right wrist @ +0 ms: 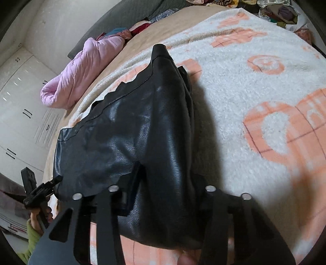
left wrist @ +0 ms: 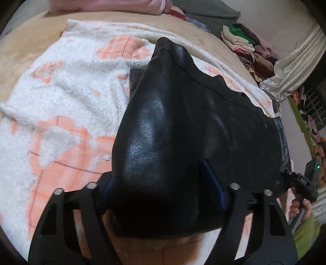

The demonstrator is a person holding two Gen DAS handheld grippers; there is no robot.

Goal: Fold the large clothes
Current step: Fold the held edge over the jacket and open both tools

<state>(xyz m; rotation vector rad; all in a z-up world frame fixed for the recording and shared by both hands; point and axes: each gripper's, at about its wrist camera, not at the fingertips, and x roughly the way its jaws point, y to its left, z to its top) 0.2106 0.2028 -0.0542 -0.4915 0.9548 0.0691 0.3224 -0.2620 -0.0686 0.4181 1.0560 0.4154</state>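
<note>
My left claw (left wrist: 163, 195) grips one end of the shiny black leather garment (left wrist: 183, 114); my right claw (right wrist: 161, 193) clamps the other. The garment stretches away across the fluffy white-and-peach blanket (left wrist: 67, 97) towards the bed's far edge, where a pink quilt (right wrist: 81, 69) lies.

A bed with a beige sheet (left wrist: 24, 61) is filling most of both views, and a fluffy white blanket with peach patterns (left wrist: 67, 91) is lying over it. At 12 o'clock a grey headboard (left wrist: 209, 10) is standing behind a pink quilt (right wrist: 81, 69). White cupboard doors (right wrist: 22, 114) are showing at 9 o'clock (right view). A clothes pile (left wrist: 244, 40) and a satin curtain (left wrist: 295, 67) are sitting near 2 o'clock.
</note>
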